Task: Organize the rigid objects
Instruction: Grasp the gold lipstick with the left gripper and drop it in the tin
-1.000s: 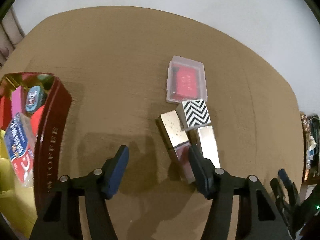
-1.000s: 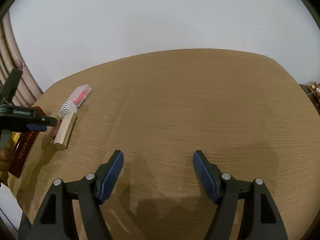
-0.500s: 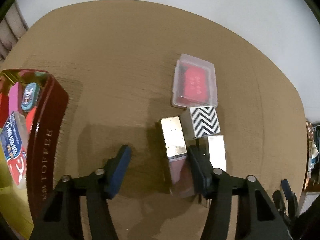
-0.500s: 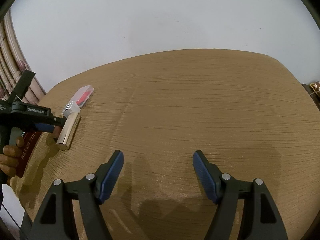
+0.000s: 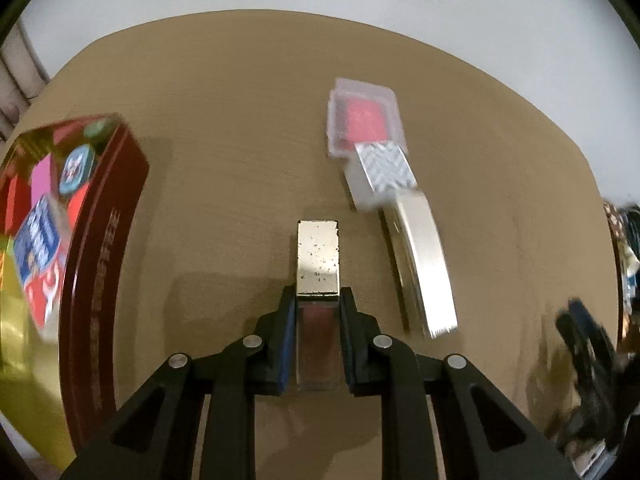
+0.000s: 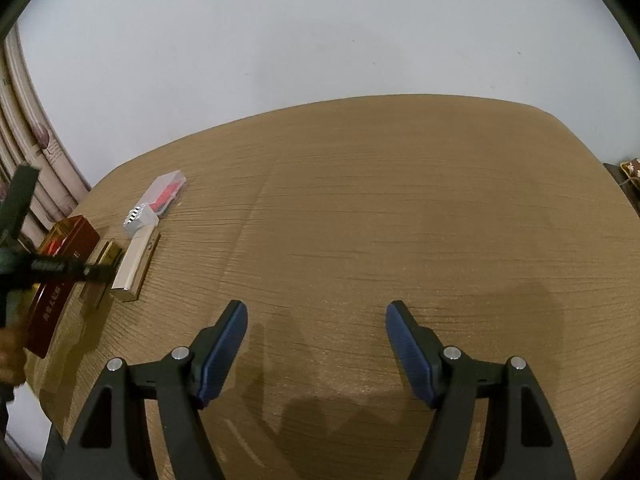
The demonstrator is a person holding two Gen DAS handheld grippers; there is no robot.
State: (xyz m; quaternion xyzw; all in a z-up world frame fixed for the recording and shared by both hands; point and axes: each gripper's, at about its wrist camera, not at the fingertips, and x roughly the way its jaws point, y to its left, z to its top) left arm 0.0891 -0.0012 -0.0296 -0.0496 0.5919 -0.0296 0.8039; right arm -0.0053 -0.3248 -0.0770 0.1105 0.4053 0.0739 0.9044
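Against the frame a second ago: left gripper (image 5: 318, 304) stood half open with the lipstick (image 5: 318, 276) lying outside its right pad, against the checked cube (image 5: 384, 168); now the lipstick sits between the pads, gold cap pointing away, apart from the cube and the gold bar (image 5: 424, 264); the view is more blurred at its edges.
Left jaws: drawn in almost fully, both blue pads pressed on the lipstick's dark red body; gold cap clear of the pads.
Right gripper (image 6: 316, 344): jaws wide, nothing between them, over bare bench (image 6: 400, 208); unchanged from a second ago.
Lipstick lies on the bench just right of the red tin (image 5: 100, 280); tin holds small packets; clear box (image 5: 364, 120) with red insert lies beyond the cube, touching it; cube touches the bar's far end.
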